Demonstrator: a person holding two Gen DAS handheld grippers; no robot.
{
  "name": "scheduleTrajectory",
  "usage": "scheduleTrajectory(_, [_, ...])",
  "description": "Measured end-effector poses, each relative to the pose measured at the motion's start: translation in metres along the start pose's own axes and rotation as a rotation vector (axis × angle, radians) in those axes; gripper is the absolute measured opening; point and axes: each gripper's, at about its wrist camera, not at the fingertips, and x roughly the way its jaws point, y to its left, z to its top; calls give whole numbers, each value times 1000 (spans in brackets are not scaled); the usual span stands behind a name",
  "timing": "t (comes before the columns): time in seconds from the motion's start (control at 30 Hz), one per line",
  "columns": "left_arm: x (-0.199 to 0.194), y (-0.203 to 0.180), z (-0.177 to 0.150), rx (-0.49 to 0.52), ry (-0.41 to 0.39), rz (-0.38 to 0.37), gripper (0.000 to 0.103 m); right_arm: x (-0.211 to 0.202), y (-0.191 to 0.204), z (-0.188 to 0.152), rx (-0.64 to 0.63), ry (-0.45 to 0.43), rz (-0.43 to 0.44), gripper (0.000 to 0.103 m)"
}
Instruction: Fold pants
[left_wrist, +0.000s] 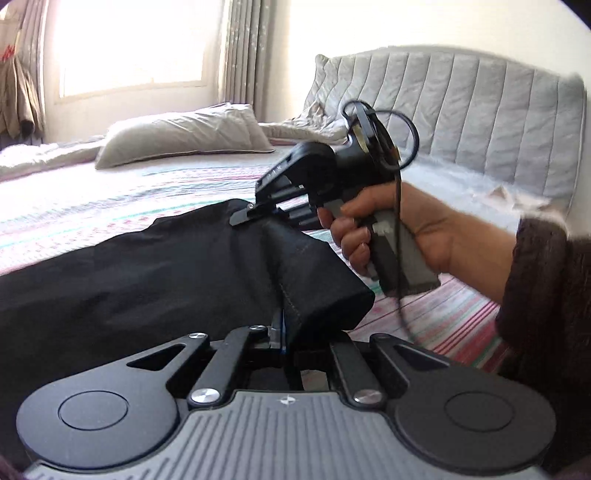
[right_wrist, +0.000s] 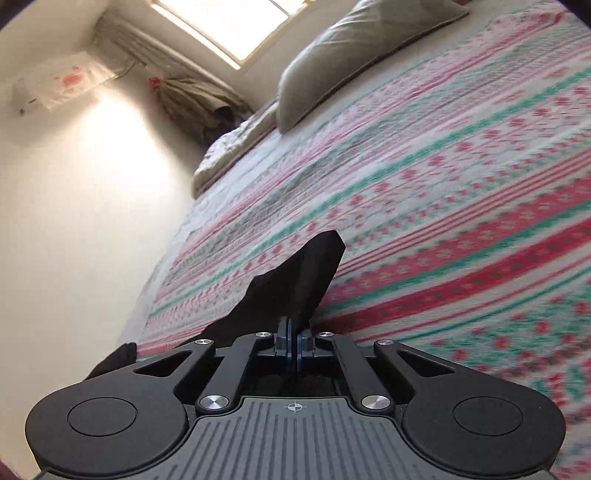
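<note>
Across the lower left of the left wrist view, black pants (left_wrist: 155, 280) are spread on a striped bedspread (left_wrist: 92, 206). The hem is pinched by the closed left gripper (left_wrist: 282, 332); another edge is clamped by the closed right gripper (left_wrist: 242, 218), held in a hand (left_wrist: 388, 232).

A bed (left_wrist: 92, 192) with a striped pink-and-green cover fills the room; grey padded headboard (left_wrist: 480, 122), pillow (left_wrist: 177, 136), bright window (left_wrist: 136, 44) with curtains (left_wrist: 243, 51), pale walls (right_wrist: 74, 221).
</note>
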Motion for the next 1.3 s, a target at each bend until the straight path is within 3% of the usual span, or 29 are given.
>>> scheduleTrajectory(0.17, [2,-13,-3,-35,-34,-66,4,-41,-27,4,53,-25,-38,1])
scheduleTrajectory(0.33, [-8,-6,-3,-87,-79,-68,4,-66,-29,2,78,-68,-48,1])
scheduleTrajectory(0.67, [-60,28,8,-268,-233,6,4,-70,49,14,-32,-121,6,2])
scheduleTrajectory(0.97, [-97,88,3,-509,-314,144,4,0,155,9,-162,-62,11,2])
scheduleTrajectory(1.3, [-125,150,-18,-748,-315,309,4,110,224,-33,-204,46,12,2])
